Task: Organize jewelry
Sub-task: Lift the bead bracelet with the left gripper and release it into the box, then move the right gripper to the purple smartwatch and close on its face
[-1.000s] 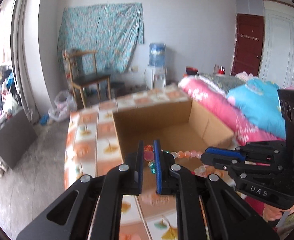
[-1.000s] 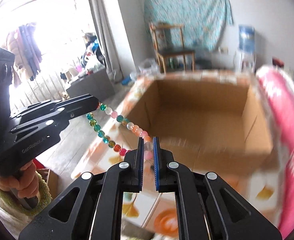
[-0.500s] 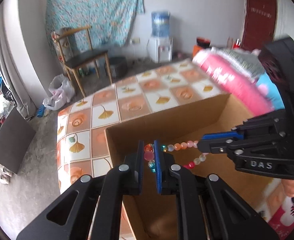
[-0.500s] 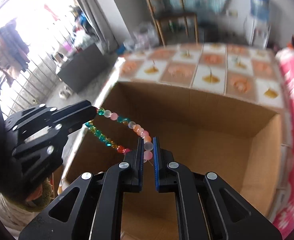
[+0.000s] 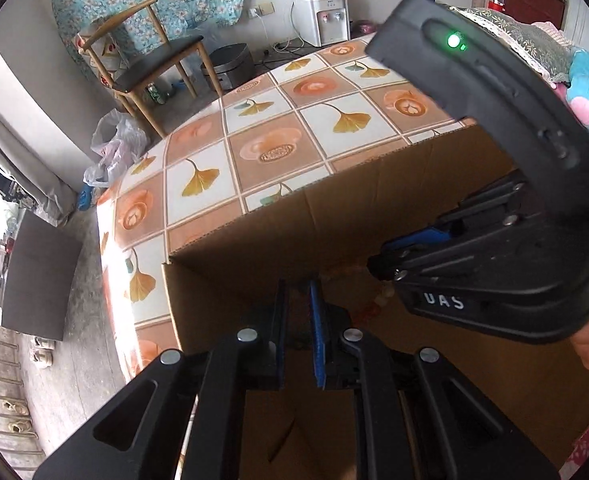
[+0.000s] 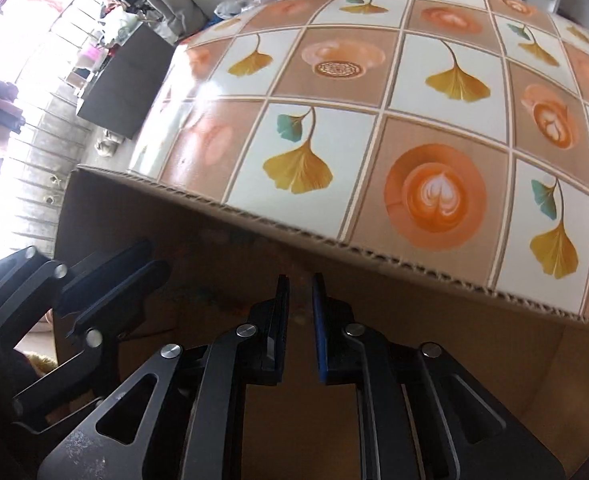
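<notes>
**Beads loose in the box, both claws just above**

Beads (image 5: 368,306): only a pale and reddish smear low inside the box (image 5: 234,240), just right of the left claw (image 5: 298,316) and directly under the tip of the right claw (image 5: 374,262). Nearer the right claw, by that view. Too blurred to give the strand's long axis, or whether it lies flat yet.

Left claw: narrow gap between the pads, no bead seen in it. Right claw: just been opening, slightly wider apart, nothing plainly between. No grip on the strand from either side, by the look of it.

Both aimed steeply down past the box's near wall, tips side by side and close, with the right one angled in toward the left. Beyond the box, bare patterned table (image 5: 270,152).

Likely next: straight up and out, clear of the cardboard rim.
</notes>
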